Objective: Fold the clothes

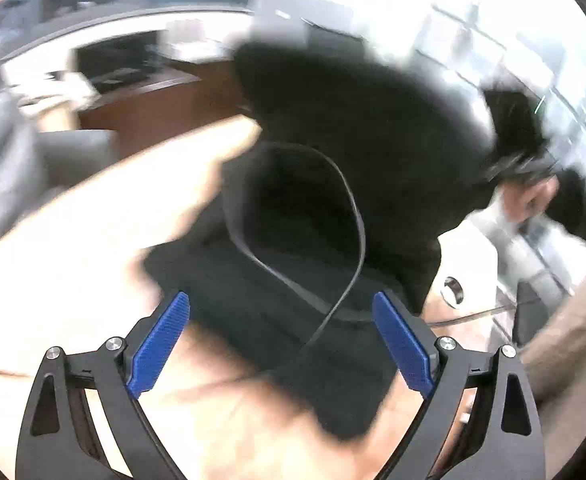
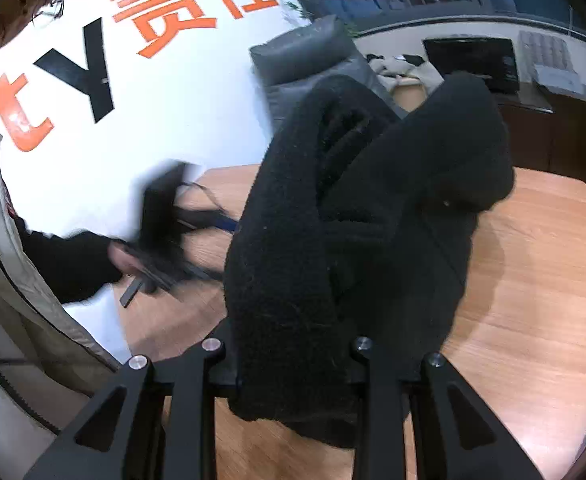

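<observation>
Right gripper [image 2: 293,364]: clamped on a thick fold of the black fleece garment [image 2: 373,208], lifted above the wooden table [image 2: 533,280]. Left gripper [image 1: 281,344]: jaws apart, empty, over the garment's collar. Step: lifting to spread. Next, probably: left takes a matching edge.

My right gripper [image 2: 293,360] clamped on a black fleece garment [image 2: 357,216]

I see the fleece bunched between the jaws, hanging above the wooden table [image 2: 533,280]; my left gripper [image 2: 161,224] shows blurred beside it, wall lettering [image 2: 165,12] behind.
</observation>
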